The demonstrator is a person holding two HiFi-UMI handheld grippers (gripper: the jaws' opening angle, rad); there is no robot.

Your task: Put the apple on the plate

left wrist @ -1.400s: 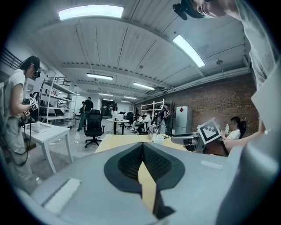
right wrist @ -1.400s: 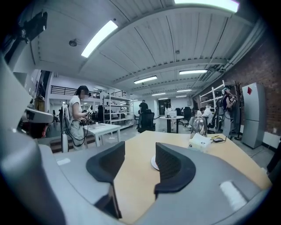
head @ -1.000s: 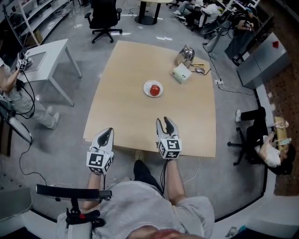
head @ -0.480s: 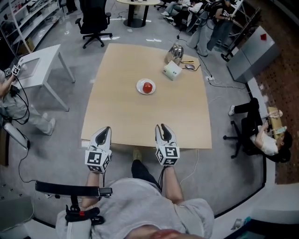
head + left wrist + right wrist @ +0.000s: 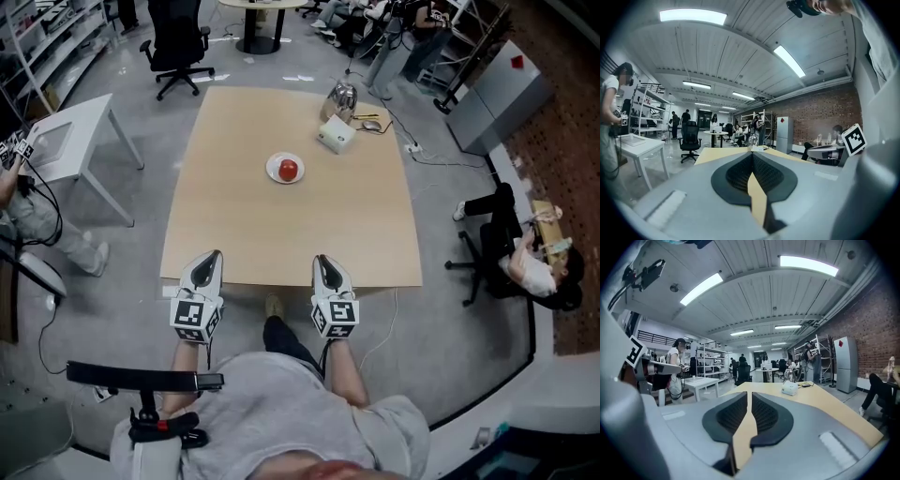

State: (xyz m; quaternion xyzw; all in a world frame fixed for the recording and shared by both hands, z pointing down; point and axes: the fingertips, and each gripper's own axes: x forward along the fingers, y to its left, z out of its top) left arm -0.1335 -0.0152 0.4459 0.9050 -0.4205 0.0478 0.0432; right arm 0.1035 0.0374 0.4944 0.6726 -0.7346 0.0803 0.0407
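The tan table (image 5: 281, 234) takes up the middle of the floor, with an office chair (image 5: 173, 42) beyond its far end and a small white table (image 5: 66, 141) well apart to the left, so there is walking room on every side. The left gripper (image 5: 207, 261) and the right gripper (image 5: 325, 263) are held side by side at the table's near edge, pointing roughly level towards the far end. The left one is clenched on nothing. The right one's jaws have just been closing and now stand all but together, also with nothing between them — to my eye a resting hold, not a reach. The near half of the tabletop is bare, an open lane to the centre, while a white box (image 5: 336, 137) and a metal kettle (image 5: 340, 97) crowd the far right corner. The plate (image 5: 270, 170) lies past mid-table, clear of every edge, and the apple (image 5: 289, 170) already rests on it, so the task looks done.
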